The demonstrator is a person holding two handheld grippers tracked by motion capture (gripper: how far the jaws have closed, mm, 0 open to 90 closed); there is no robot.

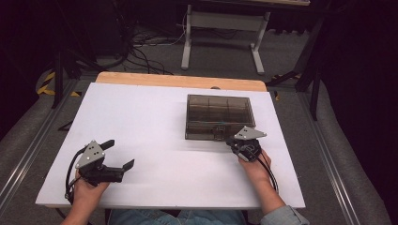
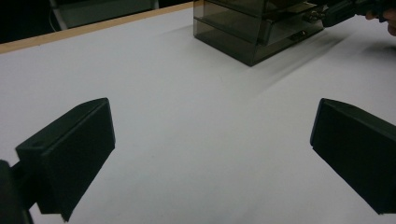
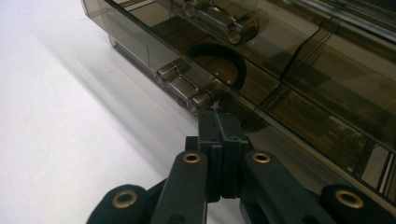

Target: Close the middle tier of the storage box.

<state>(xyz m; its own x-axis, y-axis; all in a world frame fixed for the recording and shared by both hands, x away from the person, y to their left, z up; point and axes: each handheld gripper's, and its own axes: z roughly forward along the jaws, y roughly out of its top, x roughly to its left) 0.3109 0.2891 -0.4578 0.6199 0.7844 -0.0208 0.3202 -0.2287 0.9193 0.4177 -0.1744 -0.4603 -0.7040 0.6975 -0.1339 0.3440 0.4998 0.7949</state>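
White surface [image 1: 155, 140] carries one item: a smoked translucent compartment box [image 1: 218, 110], lid down, sitting right of centre toward the far side. Dividers are visible through the lid; contents are too dim to call.

Left hand-held gripper [image 1: 119, 153] is parked at the near-left of the surface, well apart from the box, jaws spread wide with nothing between them. In the left gripper view the box [image 2: 254, 28] sits far off at the upper right.

Right hand-held gripper [image 1: 231, 140] is at the box's near wall, jaws pressed together. In the right gripper view its tip [image 3: 217, 122] sits just at the clear tubular latch [image 3: 187, 88] on the box front [image 3: 140, 46], touching or nearly so; contact can't be confirmed. A second cylindrical latch piece [image 3: 224, 21] sits higher on the lid edge. Nothing is pinched between the jaws.

Progress read: looks like the box-opening job is at its start. Approach to the latch is done. Left to do: flip or push the latch free, lift the lid, likely with the left hand-held gripper steadying the box. Lid appears fully closed.
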